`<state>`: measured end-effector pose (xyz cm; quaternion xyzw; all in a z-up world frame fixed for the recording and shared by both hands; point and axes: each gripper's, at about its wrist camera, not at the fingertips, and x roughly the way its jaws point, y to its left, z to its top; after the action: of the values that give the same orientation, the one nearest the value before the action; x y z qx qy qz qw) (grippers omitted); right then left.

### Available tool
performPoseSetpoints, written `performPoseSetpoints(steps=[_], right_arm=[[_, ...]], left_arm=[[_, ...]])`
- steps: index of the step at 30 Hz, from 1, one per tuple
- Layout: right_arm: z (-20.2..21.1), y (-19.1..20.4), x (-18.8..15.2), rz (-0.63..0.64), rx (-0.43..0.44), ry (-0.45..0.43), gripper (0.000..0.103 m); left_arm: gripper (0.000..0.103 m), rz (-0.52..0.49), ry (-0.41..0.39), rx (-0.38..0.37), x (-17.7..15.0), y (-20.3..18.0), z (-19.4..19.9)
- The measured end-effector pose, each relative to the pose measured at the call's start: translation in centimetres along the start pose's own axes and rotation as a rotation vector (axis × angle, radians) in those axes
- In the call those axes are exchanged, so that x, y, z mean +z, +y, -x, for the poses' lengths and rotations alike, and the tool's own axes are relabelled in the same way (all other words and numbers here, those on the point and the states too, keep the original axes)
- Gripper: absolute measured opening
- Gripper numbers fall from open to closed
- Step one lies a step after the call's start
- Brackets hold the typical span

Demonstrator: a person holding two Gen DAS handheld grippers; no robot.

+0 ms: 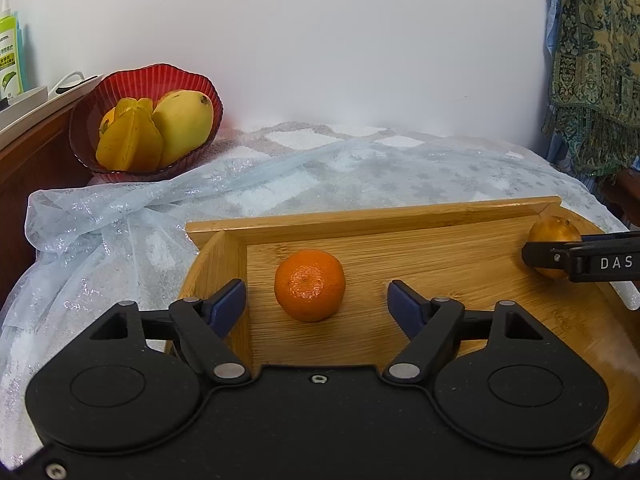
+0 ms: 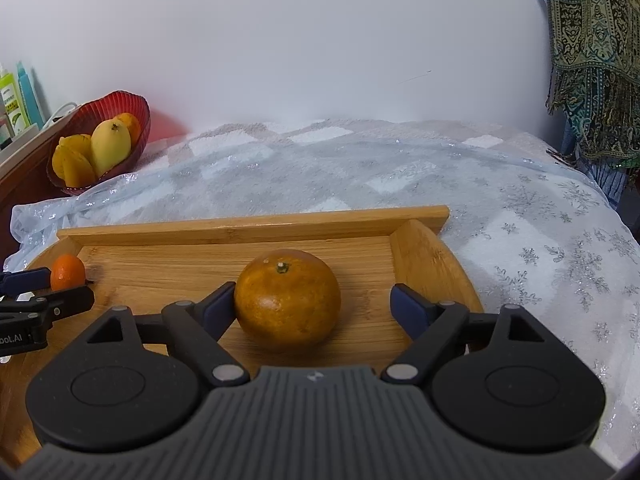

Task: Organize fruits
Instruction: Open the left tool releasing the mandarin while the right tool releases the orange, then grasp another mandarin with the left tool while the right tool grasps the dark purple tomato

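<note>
Both grippers open over the tray (image 1: pixel 400 216). Left gripper (image 1: pixel 316 304): mandarin (image 1: pixel 310 285) at 12 o'clock, between fingers, untouched. Right gripper (image 2: pixel 312 306): brown orange (image 2: pixel 287 300) at 12, touching left pad. Bowl (image 1: pixel 120 88) at 10 o'clock, nearer left.

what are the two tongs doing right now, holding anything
Left tongs: open, holding nothing, bright tangerine between the fingers.
Right tongs: open, holding nothing, brownish orange between the fingers.

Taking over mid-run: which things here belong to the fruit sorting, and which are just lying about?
Job: bright orange, brownish orange, wooden tray, red bowl with mango and starfruit.
Lying about: bottles, patterned scarf, sheer cloth.
</note>
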<state>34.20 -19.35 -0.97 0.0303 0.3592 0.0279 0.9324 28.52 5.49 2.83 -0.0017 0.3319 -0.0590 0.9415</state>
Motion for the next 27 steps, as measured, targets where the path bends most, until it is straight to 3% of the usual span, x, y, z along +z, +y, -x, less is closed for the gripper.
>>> performPoseSetpoints(steps=[5,27], right_arm=[[0.0,0.1,-0.1,0.006,0.002,0.005,0.093],[0.8,0.3,-0.4,-0.02,0.008,0.021,0.097]], left_arm=[[0.085,0.0,-0.003,-0.004,0.0,-0.1,0.2],[0.087,0.007,0.011,0.006,-0.5,-0.5,1.2]])
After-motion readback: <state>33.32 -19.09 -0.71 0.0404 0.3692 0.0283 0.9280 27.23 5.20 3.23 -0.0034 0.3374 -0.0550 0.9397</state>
